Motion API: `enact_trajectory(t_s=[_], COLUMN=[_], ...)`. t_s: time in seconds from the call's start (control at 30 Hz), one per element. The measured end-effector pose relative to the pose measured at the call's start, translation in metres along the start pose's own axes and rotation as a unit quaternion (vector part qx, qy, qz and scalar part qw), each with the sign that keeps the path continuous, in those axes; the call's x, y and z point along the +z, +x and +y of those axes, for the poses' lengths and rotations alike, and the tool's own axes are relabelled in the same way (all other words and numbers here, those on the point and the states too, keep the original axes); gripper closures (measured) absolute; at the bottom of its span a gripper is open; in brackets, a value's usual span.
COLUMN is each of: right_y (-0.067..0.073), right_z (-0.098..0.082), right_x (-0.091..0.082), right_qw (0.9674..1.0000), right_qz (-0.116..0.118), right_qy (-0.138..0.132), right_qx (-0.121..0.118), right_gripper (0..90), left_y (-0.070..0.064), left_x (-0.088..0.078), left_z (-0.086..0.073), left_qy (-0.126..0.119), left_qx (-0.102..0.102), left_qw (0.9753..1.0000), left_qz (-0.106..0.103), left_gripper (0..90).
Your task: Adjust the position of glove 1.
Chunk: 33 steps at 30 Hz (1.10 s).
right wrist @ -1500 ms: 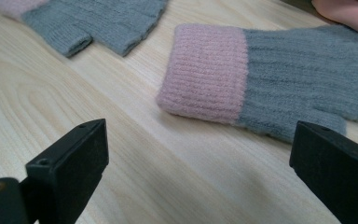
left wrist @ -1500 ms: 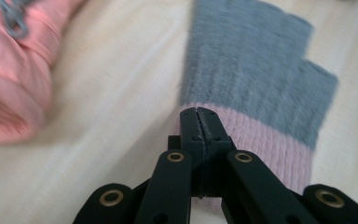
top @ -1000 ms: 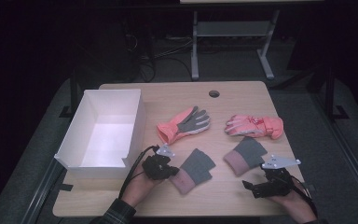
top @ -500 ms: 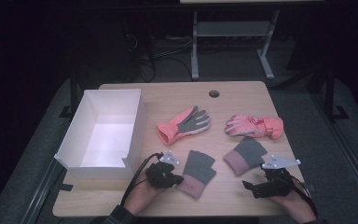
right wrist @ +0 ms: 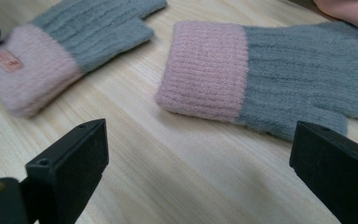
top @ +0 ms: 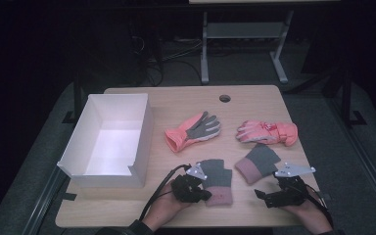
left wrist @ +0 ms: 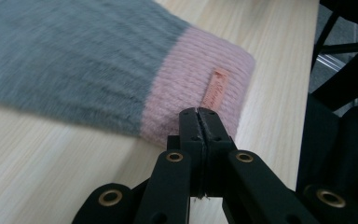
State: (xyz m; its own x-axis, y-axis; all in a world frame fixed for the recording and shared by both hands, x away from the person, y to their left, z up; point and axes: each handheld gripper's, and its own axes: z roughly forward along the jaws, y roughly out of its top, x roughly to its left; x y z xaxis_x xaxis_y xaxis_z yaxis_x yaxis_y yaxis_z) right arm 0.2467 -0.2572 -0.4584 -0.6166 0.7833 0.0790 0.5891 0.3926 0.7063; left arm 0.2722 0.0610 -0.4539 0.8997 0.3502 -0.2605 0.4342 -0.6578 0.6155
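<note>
The left gripper [left wrist: 199, 112] has its black jaws pressed flat together with nothing between them, the tips at the ribbed pink cuff of a fuzzy grey knit mitten [left wrist: 98, 70] that bears a small salmon label [left wrist: 215, 88] and lies flat on the pale wood-grain table [top: 176, 100]. The right gripper [right wrist: 200, 154] holds its blocky black jaws wide apart and empty over bare wood, just short of the second grey mitten [right wrist: 284, 70] and its ribbed pink cuff. Farther up the table lie two smooth coral ski gloves [top: 194, 130], one palm-up showing grey, and an open white rectangular box [top: 76, 147] sits to the left.
</note>
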Motion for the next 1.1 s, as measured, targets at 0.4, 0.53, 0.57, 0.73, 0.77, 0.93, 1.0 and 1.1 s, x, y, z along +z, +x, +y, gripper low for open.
enact_trajectory(t_s=[0.4, 0.53, 0.57, 0.73, 0.77, 0.93, 1.0, 1.1], right_y=[-0.002, -0.002, -0.002, -0.003, -0.002, -0.001, -0.001, -0.001], right_z=[-0.001, -0.001, -0.001, 0.003, 0.004, 0.011, 0.016, 0.023], right_x=[0.0, 0.001, 0.001, -0.004, -0.004, 0.001, 0.003, 0.006], right_qw=[1.0, 1.0, 1.0, 0.9999, 0.9998, 0.9999, 0.9998, 0.9998], right_qz=[0.0, -0.001, -0.005, 0.003, 0.001, -0.006, -0.002, 0.002], right_qy=[0.001, 0.002, 0.003, -0.002, -0.003, -0.011, -0.012, -0.018], right_qx=[0.0, 0.004, 0.005, 0.014, 0.017, 0.011, 0.013, 0.012], right_gripper=[4.1, 4.1, 3.1, 7.5, 10.0, 21.9, 28.0, 38.3], left_y=[-0.003, 0.002, 0.003, 0.012, 0.014, 0.021, 0.024, 0.027], left_x=[0.012, -0.001, -0.005, -0.023, -0.026, -0.037, -0.04, -0.044], left_z=[0.011, 0.004, 0.002, -0.01, -0.013, -0.028, -0.035, -0.044], left_qy=[-0.005, -0.017, -0.02, -0.026, -0.027, -0.045, -0.036, -0.036], left_qx=[0.019, 0.018, 0.017, 0.018, 0.017, 0.019, 0.013, 0.005], left_qw=[0.9997, 0.9997, 0.9996, 0.9994, 0.9993, 0.9977, 0.9978, 0.9974], left_qz=[-0.017, -0.002, 0.0, 0.018, 0.022, 0.047, 0.054, 0.062], left_gripper=[84.7, 77.5, 73.5, 47.2, 43.5, 17.4, 13.4, 12.6])
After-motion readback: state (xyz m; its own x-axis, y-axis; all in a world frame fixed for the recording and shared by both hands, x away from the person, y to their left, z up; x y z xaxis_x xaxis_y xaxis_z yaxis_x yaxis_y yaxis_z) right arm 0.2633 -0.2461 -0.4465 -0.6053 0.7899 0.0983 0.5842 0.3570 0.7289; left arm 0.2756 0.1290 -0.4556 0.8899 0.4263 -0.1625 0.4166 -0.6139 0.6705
